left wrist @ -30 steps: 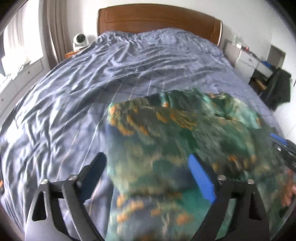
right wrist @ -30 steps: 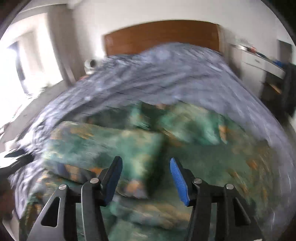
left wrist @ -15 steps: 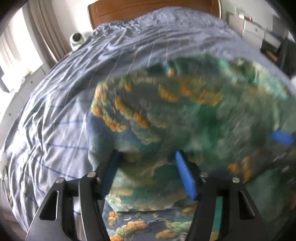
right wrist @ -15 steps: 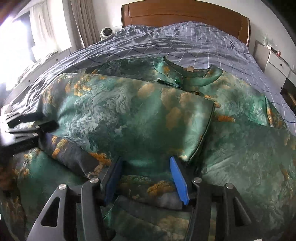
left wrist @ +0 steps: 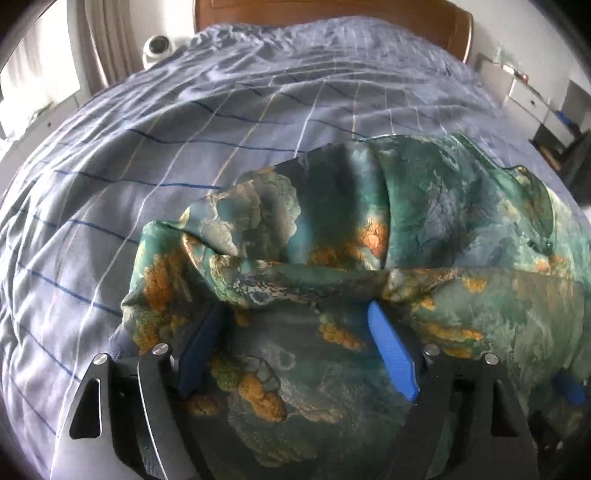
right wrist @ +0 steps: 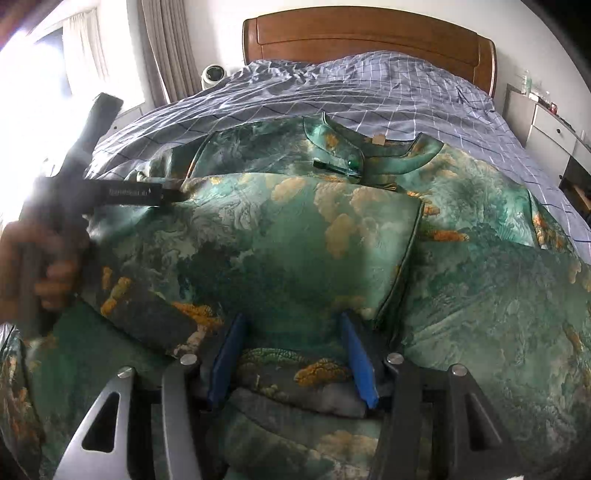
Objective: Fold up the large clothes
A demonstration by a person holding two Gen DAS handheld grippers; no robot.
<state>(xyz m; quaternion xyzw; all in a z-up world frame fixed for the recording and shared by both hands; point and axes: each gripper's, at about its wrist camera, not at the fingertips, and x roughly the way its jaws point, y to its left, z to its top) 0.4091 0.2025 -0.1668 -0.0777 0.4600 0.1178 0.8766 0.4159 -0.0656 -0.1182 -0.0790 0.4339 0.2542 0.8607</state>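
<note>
One green patterned garment (right wrist: 295,251), two grippers (left wrist: 295,332) (right wrist: 291,350), one bed (left wrist: 147,155), one headboard (right wrist: 365,33), one camera (right wrist: 213,74).

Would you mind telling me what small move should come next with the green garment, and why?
Probably draw both tongs back. The left tongs and right tongs stand open, gripping nothing, and the folded panel already lies flat over the green garment on the bed, so this fold looks placed.

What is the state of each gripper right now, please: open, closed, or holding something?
Left gripper: open, jaws wide apart over the green garment, gripping nothing.
Right gripper: open, jaws either side of the folded edge of the garment, not closed on it.
</note>
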